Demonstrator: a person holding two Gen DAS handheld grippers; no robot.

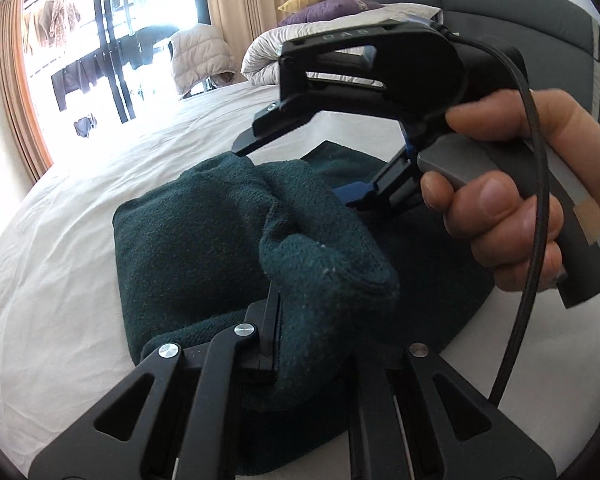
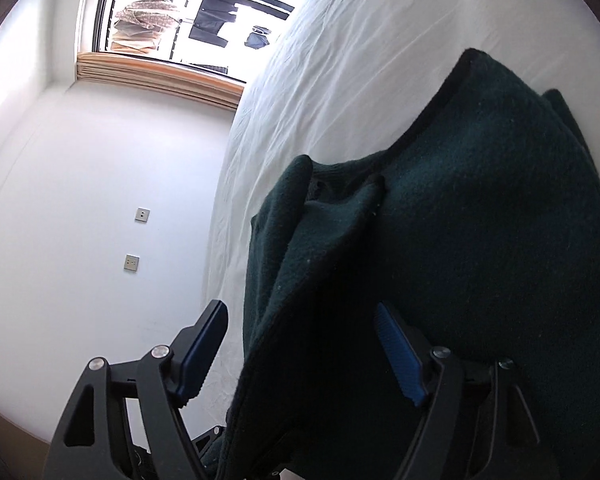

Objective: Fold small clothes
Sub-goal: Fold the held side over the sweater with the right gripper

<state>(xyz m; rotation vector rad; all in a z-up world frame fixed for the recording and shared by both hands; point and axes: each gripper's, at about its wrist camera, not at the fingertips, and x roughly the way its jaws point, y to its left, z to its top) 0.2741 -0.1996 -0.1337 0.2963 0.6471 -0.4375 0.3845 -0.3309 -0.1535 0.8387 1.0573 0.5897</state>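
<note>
Covering the white bed sheet (image 1: 80,208), a dark green knit garment (image 1: 188,240) lies part-folded. Only the left view shows the left gripper (image 1: 300,320) pinching a raised fold; the right gripper (image 2: 300,352) straddles cloth, fingers spread.

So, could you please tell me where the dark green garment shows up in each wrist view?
Left wrist: the dark green garment fills the centre, lying on the white bed sheet.
Right wrist: it fills the right and lower centre, draped between the tongs.
Shared landmark: the window with hanging laundry.
</note>
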